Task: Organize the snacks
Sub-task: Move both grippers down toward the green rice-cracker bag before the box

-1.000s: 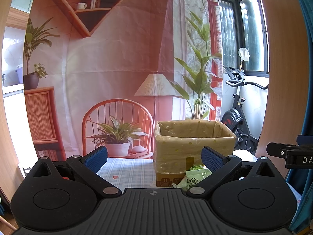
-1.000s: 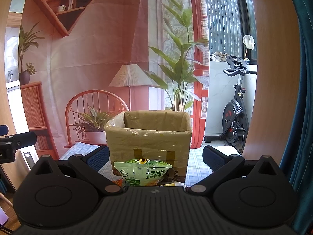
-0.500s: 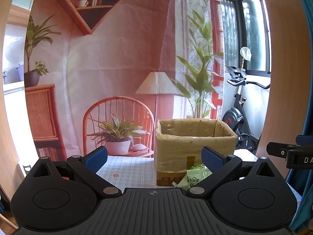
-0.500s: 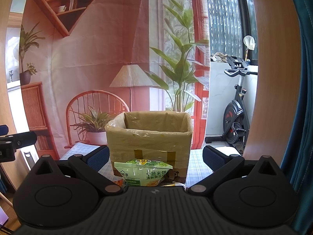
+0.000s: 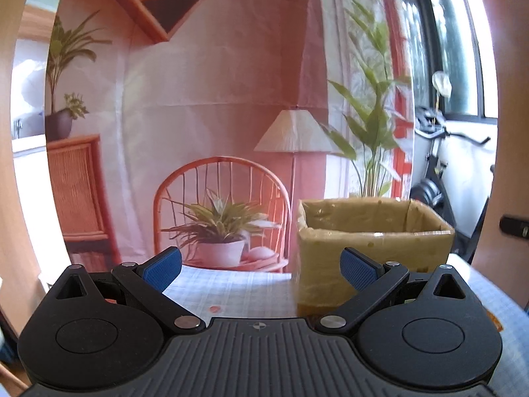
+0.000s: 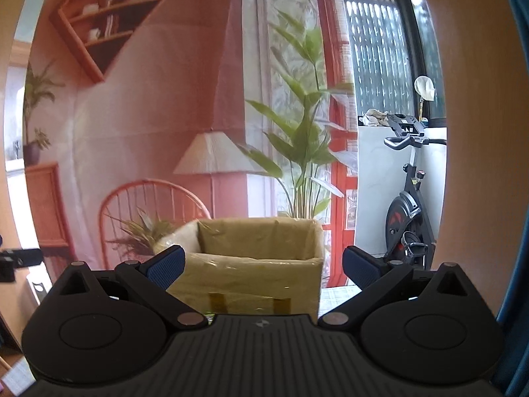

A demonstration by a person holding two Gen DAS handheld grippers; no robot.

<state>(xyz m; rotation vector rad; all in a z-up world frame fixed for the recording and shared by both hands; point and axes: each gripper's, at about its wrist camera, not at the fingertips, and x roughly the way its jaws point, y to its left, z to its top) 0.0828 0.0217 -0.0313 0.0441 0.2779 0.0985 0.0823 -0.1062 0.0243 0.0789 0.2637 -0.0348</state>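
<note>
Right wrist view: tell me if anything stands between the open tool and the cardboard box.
Nothing visible does. The right tool is open and empty, and the box sits straight ahead with its open top facing up. No snack shows in this view; the tool's body hides the table just before the box.

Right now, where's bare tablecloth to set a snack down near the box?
Left wrist view: open checked tablecloth left of the cardboard box, between it and the backdrop; only a small red spot there. A thin strip shows right of the box. Its front is hidden behind both open grippers, left gripper, right gripper.
</note>
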